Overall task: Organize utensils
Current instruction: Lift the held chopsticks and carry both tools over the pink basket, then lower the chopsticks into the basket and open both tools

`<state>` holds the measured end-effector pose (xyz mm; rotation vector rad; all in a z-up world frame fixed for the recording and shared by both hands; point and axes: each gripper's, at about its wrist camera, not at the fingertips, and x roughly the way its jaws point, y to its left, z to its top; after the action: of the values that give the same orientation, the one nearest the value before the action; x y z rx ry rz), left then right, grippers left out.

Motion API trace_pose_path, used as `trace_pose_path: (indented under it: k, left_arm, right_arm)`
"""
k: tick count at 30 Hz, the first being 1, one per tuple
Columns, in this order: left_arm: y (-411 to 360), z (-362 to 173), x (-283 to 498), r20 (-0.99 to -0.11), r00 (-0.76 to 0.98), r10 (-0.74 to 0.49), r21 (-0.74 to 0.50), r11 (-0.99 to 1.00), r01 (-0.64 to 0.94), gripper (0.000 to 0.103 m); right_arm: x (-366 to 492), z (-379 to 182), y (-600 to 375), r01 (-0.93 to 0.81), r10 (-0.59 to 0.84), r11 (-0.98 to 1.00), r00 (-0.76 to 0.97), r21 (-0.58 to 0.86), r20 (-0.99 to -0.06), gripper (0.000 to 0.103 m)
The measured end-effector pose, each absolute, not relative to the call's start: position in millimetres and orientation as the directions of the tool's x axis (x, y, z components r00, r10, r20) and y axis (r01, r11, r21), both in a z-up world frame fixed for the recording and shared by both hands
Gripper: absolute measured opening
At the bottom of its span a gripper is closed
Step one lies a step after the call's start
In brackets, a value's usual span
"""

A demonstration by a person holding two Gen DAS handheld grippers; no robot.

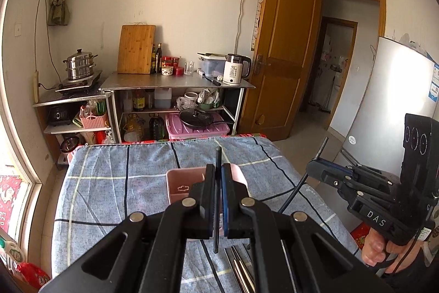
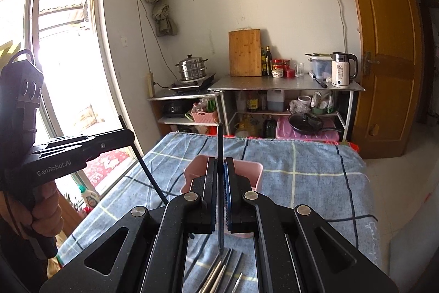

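1. Two hand-held grippers over a table (image 1: pixel 115 183) covered with a blue checked cloth; each is clamped on one black chopstick.
2. Left gripper (image 1: pixel 218 169): jaws nearly closed, pinching a black chopstick (image 1: pixel 218 155) that stands close to upright between the pads, its top above the fingertips and its lower end hanging below them. In the right wrist view the same gripper (image 2: pixel 129 135) shows at the left, carried by a hand (image 2: pixel 46 213), with its chopstick (image 2: pixel 148 169) slanting down toward the cloth.
3. Right gripper (image 2: pixel 220 169): jaws nearly closed on a second black chopstick (image 2: pixel 220 144), also near upright, its lower tip just above the loose utensils. In the left wrist view this gripper (image 1: pixel 311 168) appears at the right edge of the table, held by a hand (image 1: pixel 376 249).
4. Pink holder (image 1: pixel 178 183): rectangular tub, standing on the cloth near the middle of the table, just beyond both sets of fingertips.
5. Loose utensils (image 2: pixel 219 273): several dark and metal-tipped sticks lying side by side on the cloth at the near edge of the table, below the grippers.
6. Background: a steel shelf unit (image 1: pixel 175 84) against the far wall, bearing a wooden cutting board (image 1: pixel 135 48) and a white kettle (image 1: pixel 236 69).
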<state>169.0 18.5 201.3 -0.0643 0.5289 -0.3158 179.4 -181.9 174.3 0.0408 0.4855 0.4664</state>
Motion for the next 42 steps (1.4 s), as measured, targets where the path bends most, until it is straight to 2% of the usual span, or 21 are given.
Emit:
trace_pose_path:
  k: [9,17,29,36,38,40,42]
  left_arm:
    - [30.3,233.1,201.9,-0.435,0.852,-0.292,-0.146,0.956,0.253,0.004]
    - [43.1,220.1,235.7,-0.441,0.852,-0.282,-0.181,0.958,0.224,0.004]
    - [50.0,160.6,262.8,-0.536,0.795,-0.283,-0.219,0.957,0.192,0.005]
    - [53.9,148.5,264.3,-0.543,0.795,-0.270,-0.223,0.959,0.173,0.006]
    - [55.0,148.6,261.3,-0.533,0.805,-0.261,-0.217,0.962,0.168,0.010]
    - [56.7,149.6,257.4,-0.524,0.815,-0.249,-0.210,0.965,0.160,0.027]
    - [59.6,151.5,253.1,-0.511,0.825,-0.241,-0.207,0.966,0.154,0.032]
  right_arm:
    - [211.6,195.1,-166.1,-0.431,0.463,0.886,0.802,0.171,-0.377,0.005]
    - [235.1,193.7,-151.4,-0.431,0.473,0.881,0.812,0.195,-0.344,0.004]
    - [269.0,137.6,-137.0,-0.410,0.464,0.885,0.752,0.220,-0.468,0.005]
    - [278.3,119.6,-138.5,-0.394,0.455,0.890,0.726,0.231,-0.516,0.005]
    - [277.8,119.4,-140.5,-0.388,0.450,0.892,0.728,0.230,-0.517,0.007]
    - [275.8,121.3,-143.1,-0.384,0.448,0.893,0.732,0.233,-0.513,0.014]
    - [271.8,124.6,-146.4,-0.385,0.448,0.894,0.738,0.230,-0.504,0.015]
